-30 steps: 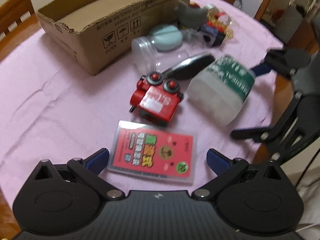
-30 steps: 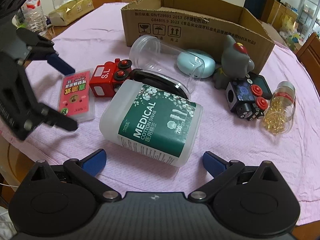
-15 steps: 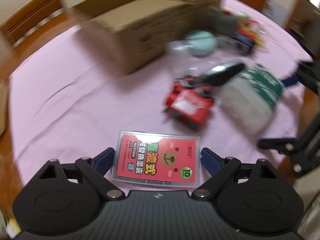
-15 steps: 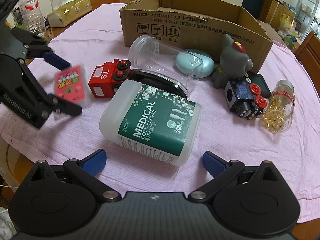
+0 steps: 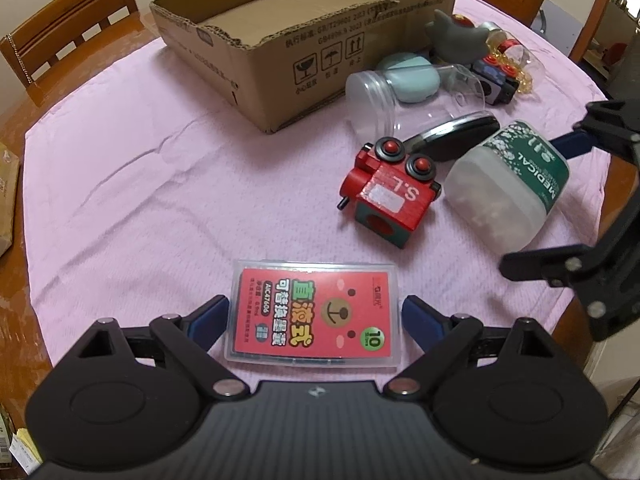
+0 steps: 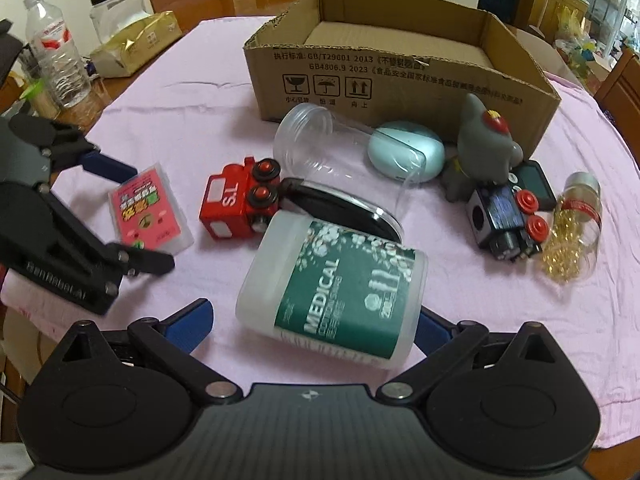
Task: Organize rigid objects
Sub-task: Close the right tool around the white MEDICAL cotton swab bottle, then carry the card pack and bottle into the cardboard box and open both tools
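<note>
My left gripper (image 5: pixel 314 314) is shut on a flat clear case with a pink-red label (image 5: pixel 314 314) and holds it above the pink tablecloth; both also show in the right wrist view, the gripper (image 6: pixel 132 216) and the case (image 6: pixel 148 208). My right gripper (image 6: pixel 314 324) is open, its fingers on either side of a lying white cotton swab jar with a green label (image 6: pixel 336 284), also in the left wrist view (image 5: pixel 508 184). An open cardboard box (image 6: pixel 400 60) stands at the back.
On the cloth lie a red toy train (image 6: pixel 240 204), a clear empty jar (image 6: pixel 336 156), a black lid (image 6: pixel 344 208), a teal case (image 6: pixel 404 154), a grey figurine (image 6: pixel 484 148), a blue toy train (image 6: pixel 508 216) and a capsule bottle (image 6: pixel 572 232). Bottles stand far left.
My left gripper closed on the pink case and lifted it off the cloth. My right gripper moved forward around the cotton swab jar.
</note>
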`<state>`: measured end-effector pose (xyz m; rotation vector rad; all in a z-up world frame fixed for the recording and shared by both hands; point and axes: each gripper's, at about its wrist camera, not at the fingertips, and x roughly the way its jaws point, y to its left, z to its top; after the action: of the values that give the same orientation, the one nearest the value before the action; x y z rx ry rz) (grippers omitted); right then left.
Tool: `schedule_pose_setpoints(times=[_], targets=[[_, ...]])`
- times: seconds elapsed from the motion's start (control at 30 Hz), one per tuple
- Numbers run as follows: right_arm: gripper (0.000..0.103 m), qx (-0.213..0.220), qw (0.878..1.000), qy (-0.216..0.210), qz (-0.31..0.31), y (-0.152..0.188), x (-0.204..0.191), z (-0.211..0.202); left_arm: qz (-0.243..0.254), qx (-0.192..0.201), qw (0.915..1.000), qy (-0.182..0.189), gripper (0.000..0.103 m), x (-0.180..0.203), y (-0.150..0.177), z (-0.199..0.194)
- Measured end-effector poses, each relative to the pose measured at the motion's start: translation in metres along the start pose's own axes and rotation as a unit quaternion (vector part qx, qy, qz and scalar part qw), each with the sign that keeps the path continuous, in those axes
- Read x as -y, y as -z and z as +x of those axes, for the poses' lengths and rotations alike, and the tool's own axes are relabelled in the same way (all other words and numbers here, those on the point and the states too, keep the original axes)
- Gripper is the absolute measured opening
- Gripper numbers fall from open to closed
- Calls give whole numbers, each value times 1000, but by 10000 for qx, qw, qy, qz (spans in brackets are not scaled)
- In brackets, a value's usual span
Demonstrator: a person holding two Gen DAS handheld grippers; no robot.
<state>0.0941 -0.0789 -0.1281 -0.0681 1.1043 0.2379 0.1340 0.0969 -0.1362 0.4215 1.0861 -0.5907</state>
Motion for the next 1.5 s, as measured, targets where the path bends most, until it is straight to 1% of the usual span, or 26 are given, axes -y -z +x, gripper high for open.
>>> schedule_pose_setpoints(times=[0.37, 0.4, 0.5, 0.73, 0.97, 1.1, 1.3, 1.5], targets=[[103, -142, 9994, 218, 247, -21, -2, 17, -21, -15, 10000, 58, 93, -1, -2, 2], [102, -176, 9992, 278, 247, -23, -3, 19, -2, -20, 10000, 61, 93, -1, -2, 2], [91, -250, 9983, 496, 201, -26, -6, 22, -6, -24, 10000, 92, 91, -1, -2, 2], [90, -285, 9981, 541, 99, -24, -4, 18, 24, -46, 10000, 70, 90, 1, -1, -1], [90, -226, 9984, 491, -173, -26, -4, 1, -79, 6, 9999, 90, 90, 0, -3, -12], [90, -233, 9979, 472, -388, -29, -2, -9, -174, 20, 9998, 40, 90, -1, -6, -20], [90, -148, 9965, 223, -789, -39, 8, -31, -333, 55, 9994, -69, 90, 0, -17, -39], [90, 29, 9911, -107, -1324, -56, 31, -56, -576, 184, 9979, -214, 90, 8, -42, -65]])
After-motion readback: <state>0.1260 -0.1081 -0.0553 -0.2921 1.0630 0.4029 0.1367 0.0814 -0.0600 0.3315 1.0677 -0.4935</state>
